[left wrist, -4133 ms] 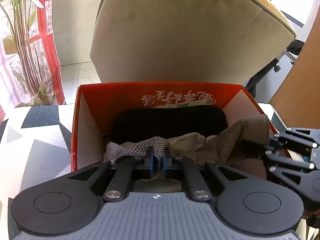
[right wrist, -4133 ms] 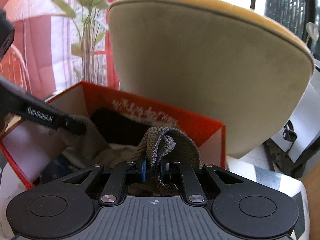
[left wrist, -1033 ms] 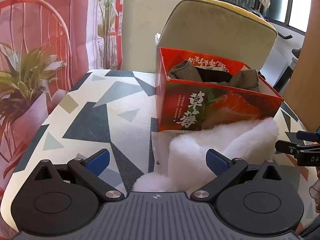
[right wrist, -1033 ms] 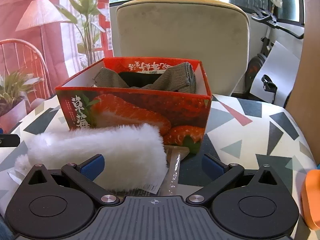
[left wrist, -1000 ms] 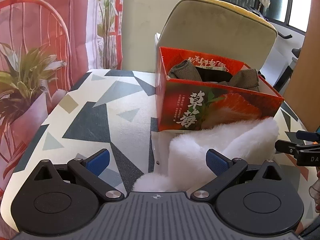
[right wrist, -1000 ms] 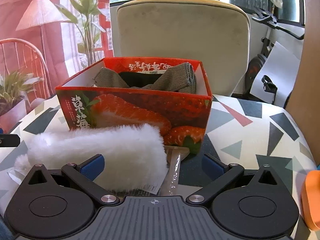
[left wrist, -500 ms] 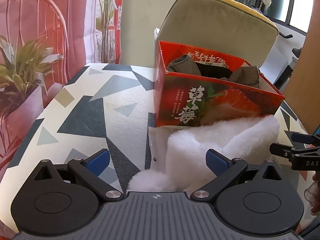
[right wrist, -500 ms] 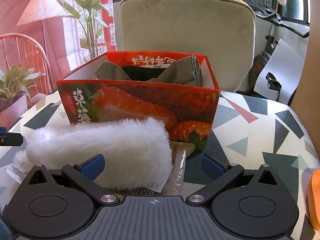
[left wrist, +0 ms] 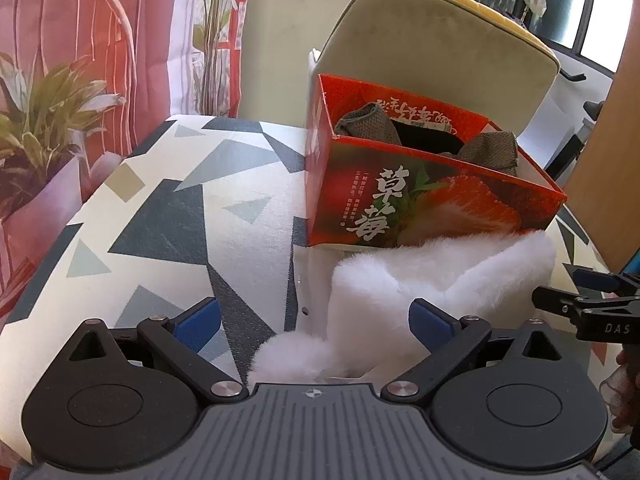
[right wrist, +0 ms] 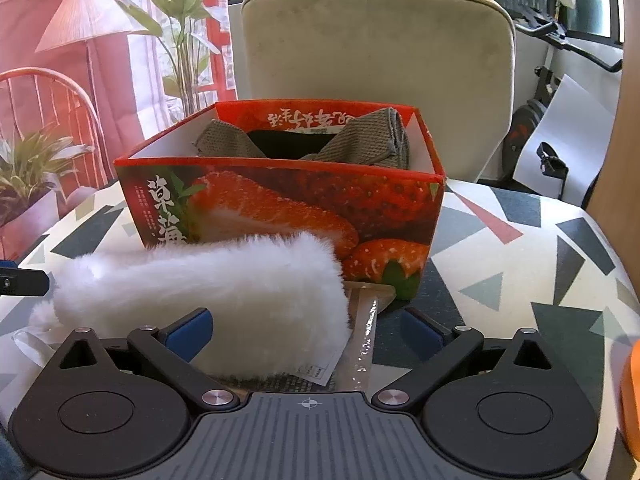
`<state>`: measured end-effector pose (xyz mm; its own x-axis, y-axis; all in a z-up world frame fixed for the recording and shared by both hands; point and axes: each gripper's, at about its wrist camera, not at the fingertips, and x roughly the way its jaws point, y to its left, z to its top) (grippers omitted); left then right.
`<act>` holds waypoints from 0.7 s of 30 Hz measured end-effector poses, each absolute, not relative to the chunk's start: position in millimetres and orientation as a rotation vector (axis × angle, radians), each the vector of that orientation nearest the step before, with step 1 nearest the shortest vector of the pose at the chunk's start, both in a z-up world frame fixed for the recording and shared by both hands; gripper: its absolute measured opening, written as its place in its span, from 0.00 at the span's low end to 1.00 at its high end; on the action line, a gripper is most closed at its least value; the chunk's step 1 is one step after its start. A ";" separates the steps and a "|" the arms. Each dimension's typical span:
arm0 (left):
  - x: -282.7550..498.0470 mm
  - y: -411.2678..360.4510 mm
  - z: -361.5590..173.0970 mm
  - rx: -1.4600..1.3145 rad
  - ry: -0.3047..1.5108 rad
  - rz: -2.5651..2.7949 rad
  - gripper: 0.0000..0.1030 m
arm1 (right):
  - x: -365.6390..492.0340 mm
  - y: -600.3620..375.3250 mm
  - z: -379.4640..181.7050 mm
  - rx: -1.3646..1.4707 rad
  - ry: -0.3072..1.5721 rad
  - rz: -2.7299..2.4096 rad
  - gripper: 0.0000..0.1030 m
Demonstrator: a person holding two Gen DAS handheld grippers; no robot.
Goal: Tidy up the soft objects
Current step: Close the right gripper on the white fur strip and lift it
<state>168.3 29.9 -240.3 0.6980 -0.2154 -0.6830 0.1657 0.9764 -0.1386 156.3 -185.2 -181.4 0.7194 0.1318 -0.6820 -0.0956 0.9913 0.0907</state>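
White fluffy item (right wrist: 208,280), long furry roll w/ paper tag at its near end, lies flat on table near front edge, touching front wall of red strawberry box (right wrist: 304,204). Box open-topped, upright, toward table's back edge. Inside: grey-brown knit cloth (right wrist: 364,144), 2 ends sticking up above rim, plus sth black (right wrist: 288,142).

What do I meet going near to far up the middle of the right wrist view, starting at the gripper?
Right gripper, open → white fluffy item on the table → red strawberry box → grey knit cloth inside it → beige chair back.
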 end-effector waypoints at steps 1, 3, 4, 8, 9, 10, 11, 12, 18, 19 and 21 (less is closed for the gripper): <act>168.3 29.6 -240.6 -0.072 0.772 -0.215 0.96 | 156.4 -184.9 -181.6 0.048 0.758 0.127 0.95; 168.6 29.8 -240.9 -0.087 0.777 -0.229 0.94 | 156.4 -184.4 -181.3 0.045 0.758 0.129 0.95; 168.3 29.8 -241.0 -0.094 0.779 -0.234 0.94 | 156.5 -184.6 -181.1 0.044 0.758 0.129 0.95; 169.1 27.4 -239.7 -0.114 0.778 -0.265 0.93 | 157.3 -185.6 -179.0 0.041 0.750 0.132 0.95; 170.2 25.6 -239.1 -0.116 0.778 -0.279 0.93 | 158.3 -185.1 -178.7 0.032 0.751 0.136 0.95; 171.2 23.7 -239.3 -0.119 0.783 -0.294 0.93 | 160.1 -184.3 -178.6 0.021 0.752 0.140 0.95; 172.4 21.8 -239.9 -0.123 0.791 -0.312 0.93 | 162.1 -183.1 -178.6 0.010 0.753 0.147 0.95; 174.1 19.1 -240.9 -0.127 0.802 -0.331 0.93 | 164.2 -182.1 -178.6 0.004 0.753 0.156 0.95; 174.8 1.8 -247.1 -0.098 0.826 -0.402 0.94 | 176.9 -177.7 -183.6 -0.041 0.765 0.207 0.92; 176.1 -1.2 -249.0 -0.090 0.830 -0.409 0.94 | 178.2 -177.5 -183.8 -0.046 0.769 0.218 0.90; 179.9 -4.6 -254.2 -0.086 0.840 -0.409 0.94 | 179.9 -177.1 -183.7 -0.055 0.772 0.234 0.88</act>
